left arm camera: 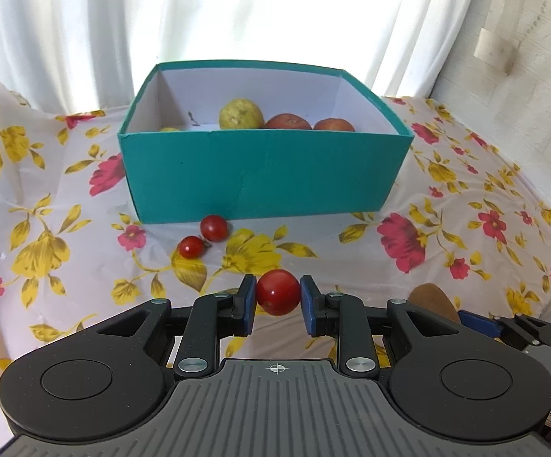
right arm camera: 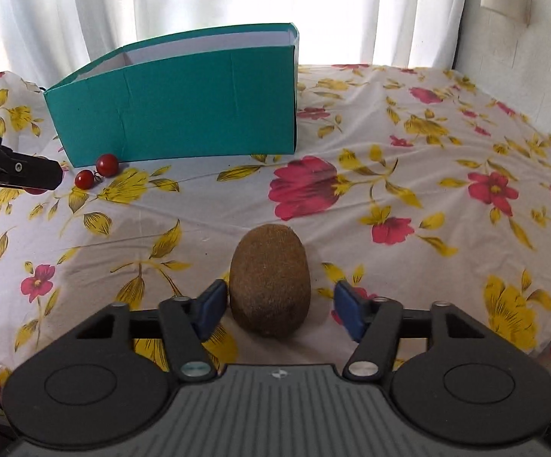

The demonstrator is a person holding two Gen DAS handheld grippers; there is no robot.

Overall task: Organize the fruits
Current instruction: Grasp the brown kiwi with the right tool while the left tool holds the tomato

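Left gripper (left arm camera: 277, 301), at the bottom centre of its own view, has its 2 blue pads (left arm camera: 250, 304) pressed against a red cherry tomato (left arm camera: 277, 291), 1 on each side, so the fruit is pinched between them. Right gripper (right arm camera: 275, 308) sits low in its frame with its jaws spread wide around a brown kiwi (right arm camera: 270, 280); the left pad (right arm camera: 211, 304) is just beside or touching the skin, I cannot tell which, while the right pad (right arm camera: 347, 310) stands clearly apart from it. That kiwi rests on the floral tablecloth (right arm camera: 408, 144).

Beyond the held tomato, in the middle of the left view, stands a teal box (left arm camera: 264, 175), open at the top with a white inside. 3 fruits show over its near wall: a yellow-green guava (left arm camera: 241, 114) and 2 reddish fruits (left arm camera: 289, 122), side by side toward the right, plus a sliver of something yellow at the left. Just in front of the box, toward the lower left of it, 2 loose cherry tomatoes (left arm camera: 214, 227) lie close together on the cloth. White curtains (left arm camera: 237, 11) hang across the top of both views, bright with daylight.
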